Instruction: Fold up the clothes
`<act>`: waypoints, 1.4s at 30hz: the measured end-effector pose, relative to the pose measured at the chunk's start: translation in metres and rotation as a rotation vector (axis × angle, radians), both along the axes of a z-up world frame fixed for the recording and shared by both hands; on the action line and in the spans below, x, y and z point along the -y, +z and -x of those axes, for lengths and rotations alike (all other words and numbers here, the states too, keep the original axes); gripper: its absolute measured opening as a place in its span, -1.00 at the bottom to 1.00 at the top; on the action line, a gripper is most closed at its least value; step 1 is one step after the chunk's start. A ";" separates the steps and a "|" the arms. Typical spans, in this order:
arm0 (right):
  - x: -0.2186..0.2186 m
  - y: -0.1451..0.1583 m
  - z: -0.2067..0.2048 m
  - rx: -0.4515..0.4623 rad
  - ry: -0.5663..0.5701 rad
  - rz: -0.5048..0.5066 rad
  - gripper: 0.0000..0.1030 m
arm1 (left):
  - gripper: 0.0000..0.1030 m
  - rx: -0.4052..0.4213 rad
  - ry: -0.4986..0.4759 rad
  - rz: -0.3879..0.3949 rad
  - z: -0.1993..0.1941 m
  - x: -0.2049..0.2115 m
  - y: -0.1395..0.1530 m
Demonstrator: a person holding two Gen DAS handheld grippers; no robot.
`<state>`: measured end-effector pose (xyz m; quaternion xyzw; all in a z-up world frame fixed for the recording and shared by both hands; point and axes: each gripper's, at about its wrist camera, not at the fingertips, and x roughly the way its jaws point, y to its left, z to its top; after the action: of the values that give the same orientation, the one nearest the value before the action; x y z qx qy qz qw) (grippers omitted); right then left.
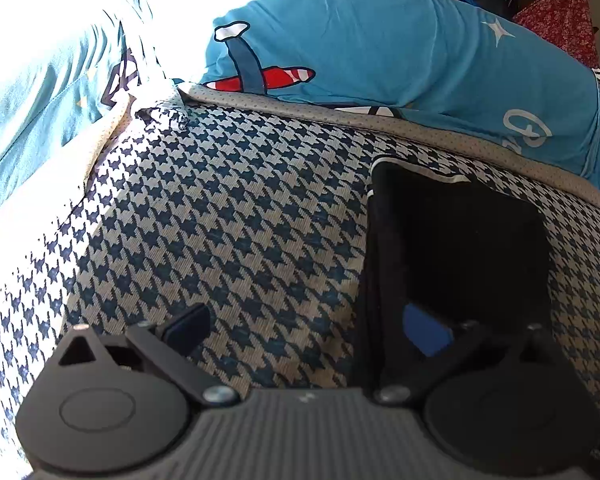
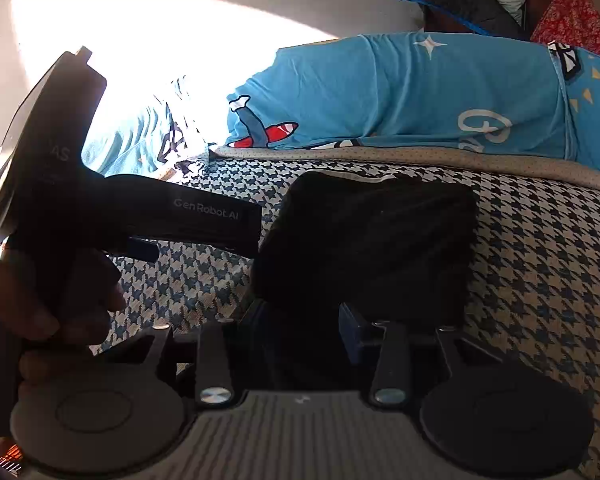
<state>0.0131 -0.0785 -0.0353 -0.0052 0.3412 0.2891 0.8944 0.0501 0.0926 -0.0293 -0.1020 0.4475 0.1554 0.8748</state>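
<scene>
A black garment [image 1: 456, 248] with a thin white trim lies folded into a compact bundle on the houndstooth bed cover [image 1: 228, 216]. In the left wrist view my left gripper [image 1: 308, 328] is open; its right blue pad [image 1: 426, 334] rests on the garment's near left edge and its left finger lies on the cover. In the right wrist view the garment [image 2: 368, 240] fills the middle. My right gripper [image 2: 300, 328] is open, its fingers at the bundle's near edge, with dark cloth between them. The left gripper's body [image 2: 100, 216], held by a hand, sits left of the bundle.
Blue pillows with an aeroplane print [image 1: 380, 48] lie along the far side of the bed, behind a beige dotted strip [image 1: 340, 112]. Bright sunlight washes out the far left. Red floral cloth [image 2: 576, 16] and other bedding lie at the far right.
</scene>
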 end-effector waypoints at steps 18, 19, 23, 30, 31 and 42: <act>0.106 0.017 0.053 -0.035 -0.300 0.041 -0.14 | 1.00 -0.102 0.128 -0.038 0.001 -0.017 -0.025; 0.113 0.016 0.057 -0.044 -0.322 0.037 -0.12 | 1.00 -0.091 0.126 -0.039 0.004 -0.016 -0.021; 0.141 0.010 0.070 -0.078 -0.421 0.036 -0.09 | 1.00 -0.069 0.100 -0.019 0.020 -0.011 -0.006; 0.168 -0.004 0.088 -0.150 -0.513 -0.008 -0.08 | 1.00 -0.055 0.001 0.006 0.050 0.009 0.006; 0.169 -0.005 0.090 -0.153 -0.516 -0.005 -0.08 | 1.00 -0.054 -0.010 0.016 0.055 0.012 0.006; 0.164 -0.028 0.096 -0.198 -0.521 0.015 -0.08 | 1.00 -0.076 -0.106 0.063 0.102 0.045 0.003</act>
<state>-0.0834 -0.2425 -0.0633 0.1042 0.4187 0.0459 0.9009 -0.0515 0.0478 -0.0265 -0.0995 0.4896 0.0984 0.8606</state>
